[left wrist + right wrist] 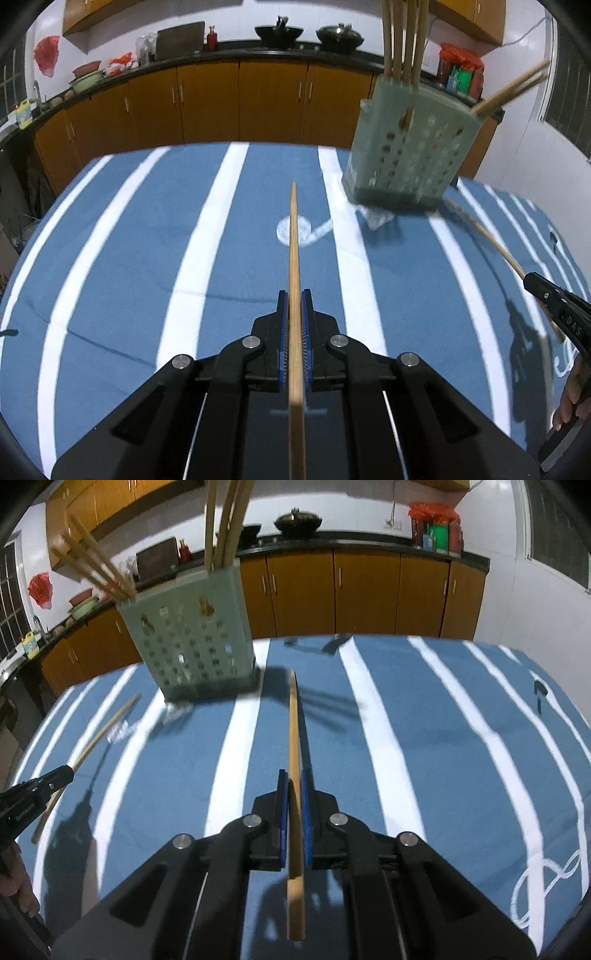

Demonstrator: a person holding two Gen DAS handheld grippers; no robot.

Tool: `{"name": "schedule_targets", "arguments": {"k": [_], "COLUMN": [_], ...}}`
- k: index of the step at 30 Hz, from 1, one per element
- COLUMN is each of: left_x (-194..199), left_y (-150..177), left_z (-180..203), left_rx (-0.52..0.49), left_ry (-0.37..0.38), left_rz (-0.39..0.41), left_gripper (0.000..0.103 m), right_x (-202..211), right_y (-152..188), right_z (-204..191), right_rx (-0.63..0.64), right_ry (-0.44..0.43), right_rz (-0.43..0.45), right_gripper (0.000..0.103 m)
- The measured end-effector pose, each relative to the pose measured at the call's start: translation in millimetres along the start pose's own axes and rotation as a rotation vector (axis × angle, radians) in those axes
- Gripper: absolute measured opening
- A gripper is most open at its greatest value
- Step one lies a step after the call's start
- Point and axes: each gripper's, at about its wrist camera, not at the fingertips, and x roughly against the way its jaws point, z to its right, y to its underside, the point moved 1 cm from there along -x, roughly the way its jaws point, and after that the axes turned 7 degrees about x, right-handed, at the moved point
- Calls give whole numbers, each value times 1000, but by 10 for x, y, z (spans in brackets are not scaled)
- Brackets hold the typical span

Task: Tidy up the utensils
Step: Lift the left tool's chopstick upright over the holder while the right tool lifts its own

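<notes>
1. Left wrist view: left claw (294, 310) is clamped on one chopstick (294, 258), tip pointing toward the worktop's far edge. The grip sits well back along the stick, so the long free end can swing or pivot in the pads.
2. The holder (410, 147) stands near the far right of the worktop (129, 240), already full of sticks; the tip may snag on them or tip it over.
3. Right wrist view: right claw (294, 790) pinches a second chopstick (293, 738), sitting slightly skewed between the pads, so slip is likely.
4. Both claws head for the same holder (192, 642), far left here, so there is a risk of collision.
</notes>
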Motion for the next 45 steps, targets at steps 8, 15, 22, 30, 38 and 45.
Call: {"name": "schedule_targets", "arguments": {"k": [8,15,22,30,38,45], "left_x": [420,685,904,1281,1514,1313], "left_y": [-332,-620,-888,-1116,-1395,-1577], "left_z": [-4,55,150,449,852,989], "left_rx": [23,8,-10,-55,-75,-70], "left_ry": [50,82,118,200,277,249], "left_rz": [125,215,279,390,535,606], "left_gripper": [8,7,7,7,7,7], "right_x": [375,634,935,1463,1700,1426], "right_y": [-288,-529,-822,-1285,-1663,-1849], "right_z": [80,112,104,55,-99,-168], "right_rx": [-26,-37,-36,-45,-29,-6], "right_ry": [3,-2,-40,-114,-127,-116], "right_rz": [129,222,316,497,652,648], "right_gripper": [8,8,8,8,8,8]}}
